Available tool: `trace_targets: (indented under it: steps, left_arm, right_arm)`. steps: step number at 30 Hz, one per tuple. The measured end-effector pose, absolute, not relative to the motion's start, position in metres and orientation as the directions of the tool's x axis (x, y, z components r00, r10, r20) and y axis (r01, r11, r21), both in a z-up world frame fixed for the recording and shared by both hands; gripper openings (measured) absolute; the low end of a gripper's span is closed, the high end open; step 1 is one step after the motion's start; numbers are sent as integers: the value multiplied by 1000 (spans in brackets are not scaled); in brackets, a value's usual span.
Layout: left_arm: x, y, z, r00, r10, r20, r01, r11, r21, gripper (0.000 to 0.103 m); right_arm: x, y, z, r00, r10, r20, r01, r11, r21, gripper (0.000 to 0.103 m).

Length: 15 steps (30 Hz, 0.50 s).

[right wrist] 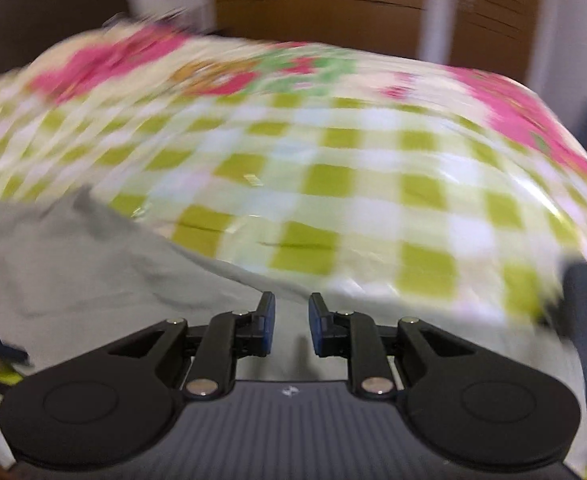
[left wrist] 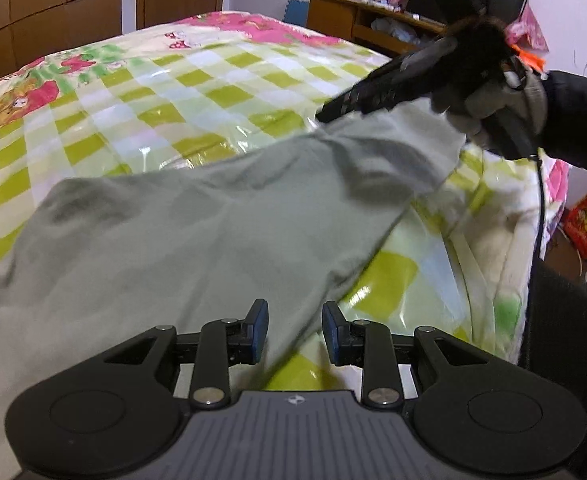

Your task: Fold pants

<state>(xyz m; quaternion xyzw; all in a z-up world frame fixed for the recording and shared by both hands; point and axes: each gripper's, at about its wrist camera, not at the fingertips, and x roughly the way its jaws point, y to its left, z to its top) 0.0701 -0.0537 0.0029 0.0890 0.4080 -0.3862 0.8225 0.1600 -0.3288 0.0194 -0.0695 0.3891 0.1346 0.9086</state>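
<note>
While the grey-green pants (left wrist: 181,232) lay spread over the near part of the bed (left wrist: 141,92), both tongs stood over them. The bed carried a glossy cover with green and white squares and with pink and red pictures at its far end.

In the left wrist view, the left tongs (left wrist: 295,330) were open, with a clear gap between the two blue pads (left wrist: 262,330). The right edge of the pants ran through this gap, with the left pad over the cloth and the right pad over the bed cover. The pads did not press on the cloth. Whether they touched it from above, I could not tell.

In the same view, the right tongs (left wrist: 325,114) came in from the upper right, held by a gloved hand (left wrist: 489,108) with a dark sleeve (left wrist: 577,120) behind it. Their tip was at the far right corner of the pants, where the cloth rose in a ridge. This part was blurred, so I could not tell if the tip touched the cloth.

In the right wrist view, which was also blurred, the right tongs (right wrist: 291,330) stood slightly open with nothing between the pads. The pants (right wrist: 73,264) lay below and to the left. A wooden wardrobe (left wrist: 53,8) and a low wooden shelf (left wrist: 357,16) stood beyond the bed.
</note>
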Motion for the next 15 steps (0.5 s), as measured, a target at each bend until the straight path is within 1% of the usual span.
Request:
trace_targets:
  steps: [3, 6, 8, 10, 15]
  left_arm:
    - [87, -61, 2, 369, -582, -725, 721, 671, -172, 41]
    - [111, -77, 5, 372, -604, -705, 761, 633, -141, 41]
    - [134, -91, 5, 369, -616, -696, 791, 601, -112, 42]
    - [158, -108, 2, 373, -605, -703, 808, 585, -75, 42]
    - [191, -137, -11, 338, -587, -736, 842, 538, -42, 42]
  right_arm:
    - [184, -320, 9, 605, 200, -771, -410, 908, -86, 18]
    - [196, -320, -7, 525, 199, -828, -496, 862, -107, 18]
    - [200, -324, -12, 496, 180, -849, -532, 836, -133, 19]
    - [199, -329, -13, 455, 182, -872, -574, 808, -131, 19]
    - [211, -336, -25, 381, 138, -914, -659, 734, -164, 26]
